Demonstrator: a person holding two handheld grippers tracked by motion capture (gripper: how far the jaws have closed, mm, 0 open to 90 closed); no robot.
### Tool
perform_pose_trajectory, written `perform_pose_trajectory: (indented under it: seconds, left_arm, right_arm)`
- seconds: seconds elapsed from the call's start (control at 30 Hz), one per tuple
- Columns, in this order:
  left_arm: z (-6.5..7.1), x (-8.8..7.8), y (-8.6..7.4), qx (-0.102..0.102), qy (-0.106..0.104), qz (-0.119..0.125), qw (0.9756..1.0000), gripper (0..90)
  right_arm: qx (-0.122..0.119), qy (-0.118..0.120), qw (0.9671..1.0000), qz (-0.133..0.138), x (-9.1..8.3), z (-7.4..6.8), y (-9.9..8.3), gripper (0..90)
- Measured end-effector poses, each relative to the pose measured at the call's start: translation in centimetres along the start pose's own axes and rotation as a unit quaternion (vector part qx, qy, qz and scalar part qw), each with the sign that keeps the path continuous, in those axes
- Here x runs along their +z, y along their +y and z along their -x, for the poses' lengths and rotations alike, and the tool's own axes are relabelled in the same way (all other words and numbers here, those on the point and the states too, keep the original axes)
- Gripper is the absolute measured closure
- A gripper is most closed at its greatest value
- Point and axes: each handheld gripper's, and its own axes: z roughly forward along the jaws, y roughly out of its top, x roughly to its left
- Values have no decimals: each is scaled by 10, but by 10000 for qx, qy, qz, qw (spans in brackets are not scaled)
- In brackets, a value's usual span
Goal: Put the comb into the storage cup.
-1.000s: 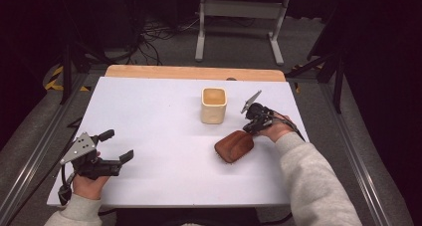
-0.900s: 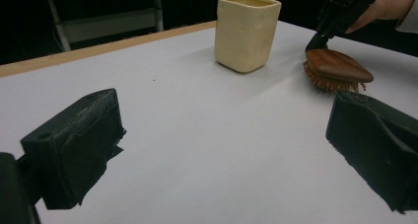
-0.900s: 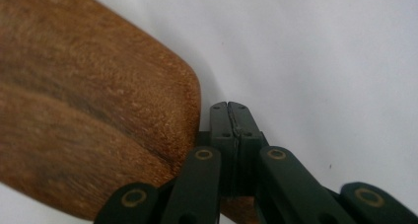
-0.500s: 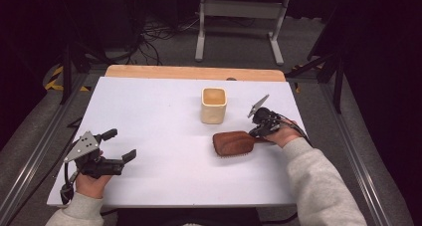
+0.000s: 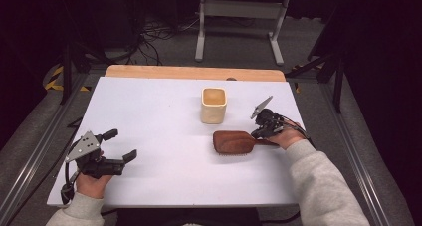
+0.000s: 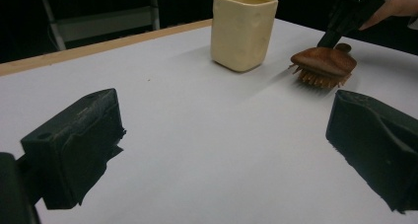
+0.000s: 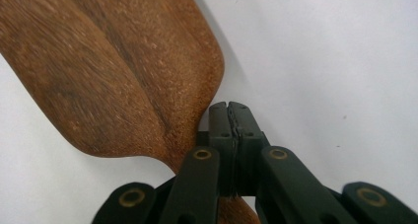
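Note:
A brown wooden hairbrush [image 5: 236, 141] lies bristles down on the white table [image 5: 159, 121], its head pointing left. My right gripper [image 5: 261, 131] sits at the brush's handle and is shut on it, the jaws having just eased open a touch. In the right gripper view the black jaw tips [image 7: 229, 115] meet just past the neck of the hairbrush [image 7: 98, 61]. A cream square cup [image 5: 214, 105] stands upright just behind the brush head. My left gripper [image 5: 120, 144] rests open at the front left with nothing between its jaws. Its own view shows the cup [image 6: 242, 29] and hairbrush [image 6: 323, 61] far ahead.
A wooden strip [image 5: 194, 72] runs along the table's far edge. Behind it a metal stand [image 5: 239, 9] and cables lie on the dark floor. Metal rails [image 5: 35, 151] flank both sides of the table.
The right hand has turned the hairbrush from a tilted pose to flat on the table, with its head now stretched out to the left. The left gripper has stayed put.

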Motion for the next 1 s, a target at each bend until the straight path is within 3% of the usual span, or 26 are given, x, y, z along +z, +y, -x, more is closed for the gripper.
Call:
perform_pose_trajectory:
  seconds: [0.1, 0.17, 0.23, 0.3, 0.43, 0.5, 0.53, 0.77, 1.0]
  left_arm:
    - [0, 0, 0, -2, 4, 4, 10000, 18]
    - [0, 0, 0, -7, 6, 3, 10000, 18]
    - [0, 0, 0, -4, 6, -7, 10000, 17]
    - [-1, 0, -1, 26, 5, -18, 10000, 17]
    - [0, 0, -1, -6, 8, -24, 10000, 17]
    - [0, 0, -1, -11, 9, -21, 10000, 17]
    - [0, 0, -1, -12, 8, -21, 10000, 17]
    - [1, 1, -1, -13, -2, -22, 10000, 16]
    - [1, -2, -3, 10, -2, -12, 10000, 16]
  right_arm:
    - [-54, -141, 9998, 126, -8, 0, 0, 794]
    - [-103, -154, 9995, 259, -15, 1, 0, 690]
    - [-106, -174, 9991, 369, -22, 2, 0, 545]
    - [-141, -3, 9990, 433, -27, 3, 0, 360]
    - [-348, 11, 9979, 539, -32, 1, -2, 79]
    - [-351, 7, 9979, 537, -32, 0, -2, 38]
    - [-587, 126, 9970, 494, -32, -3, -2, 0]
    - [-1008, 59, 9942, 358, -30, -8, -1, 3]
    - [-1323, 379, 9905, 77, -21, -11, -2, 60]
